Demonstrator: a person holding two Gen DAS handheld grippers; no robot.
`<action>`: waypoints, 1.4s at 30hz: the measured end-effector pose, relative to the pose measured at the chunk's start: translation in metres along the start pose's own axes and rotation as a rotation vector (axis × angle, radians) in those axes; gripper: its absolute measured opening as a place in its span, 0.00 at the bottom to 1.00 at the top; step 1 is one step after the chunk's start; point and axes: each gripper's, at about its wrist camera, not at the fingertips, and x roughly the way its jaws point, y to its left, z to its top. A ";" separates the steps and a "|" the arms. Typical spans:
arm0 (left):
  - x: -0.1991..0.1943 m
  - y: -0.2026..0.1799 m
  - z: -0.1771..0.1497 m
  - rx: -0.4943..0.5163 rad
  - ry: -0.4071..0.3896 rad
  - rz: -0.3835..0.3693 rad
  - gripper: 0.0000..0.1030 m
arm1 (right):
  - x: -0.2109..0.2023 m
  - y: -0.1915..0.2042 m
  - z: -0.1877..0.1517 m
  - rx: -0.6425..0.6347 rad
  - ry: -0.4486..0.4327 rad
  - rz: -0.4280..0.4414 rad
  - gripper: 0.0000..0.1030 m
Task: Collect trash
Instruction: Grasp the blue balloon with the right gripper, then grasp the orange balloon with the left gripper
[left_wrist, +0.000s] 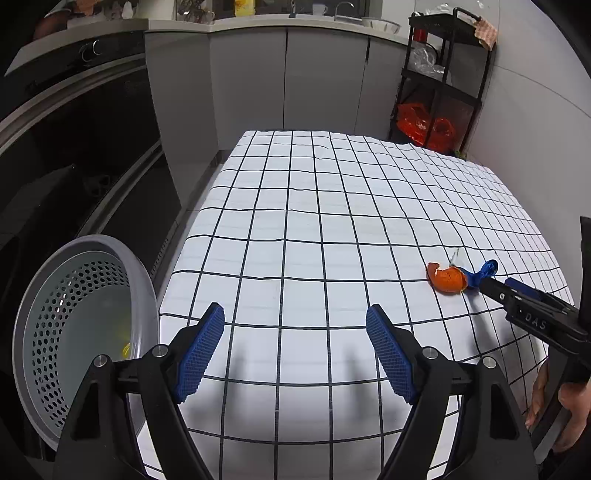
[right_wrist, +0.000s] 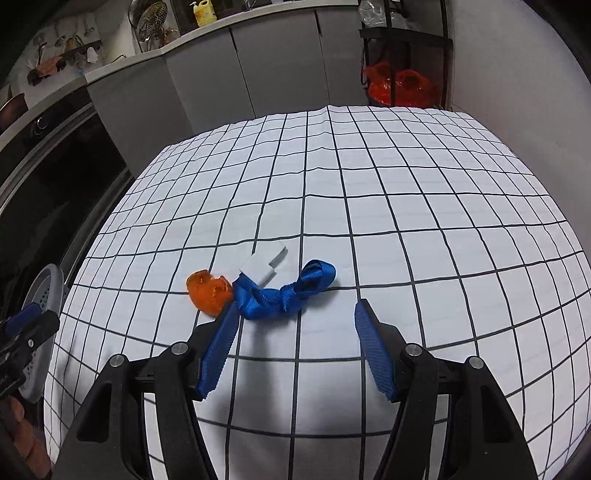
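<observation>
— Sitting off the table's left edge, the grey perforated bin (left_wrist: 85, 328) holds something yellow at its bottom; what it is cannot be told.

— And the trash?

— An orange peel (right_wrist: 208, 295), a crumpled blue strap (right_wrist: 284, 295) and a white paper scrap (right_wrist: 264, 266) lie bunched on the checked tablecloth (right_wrist: 406, 206), well apart from the bin.

— The grippers?

— The right gripper (right_wrist: 295, 325) hangs just beside the strap, jaws apart, empty. The left gripper (left_wrist: 295, 332) is spread wide over bare cloth near the bin.
</observation>
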 end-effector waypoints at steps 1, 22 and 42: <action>0.001 -0.001 0.000 0.003 0.002 0.001 0.75 | 0.002 -0.001 0.001 0.005 -0.001 -0.001 0.61; -0.002 -0.009 -0.005 0.017 -0.005 -0.009 0.75 | 0.021 0.015 0.009 -0.029 0.020 0.025 0.20; -0.001 -0.059 -0.007 0.077 0.003 -0.057 0.78 | -0.040 -0.020 0.013 0.044 -0.086 0.065 0.19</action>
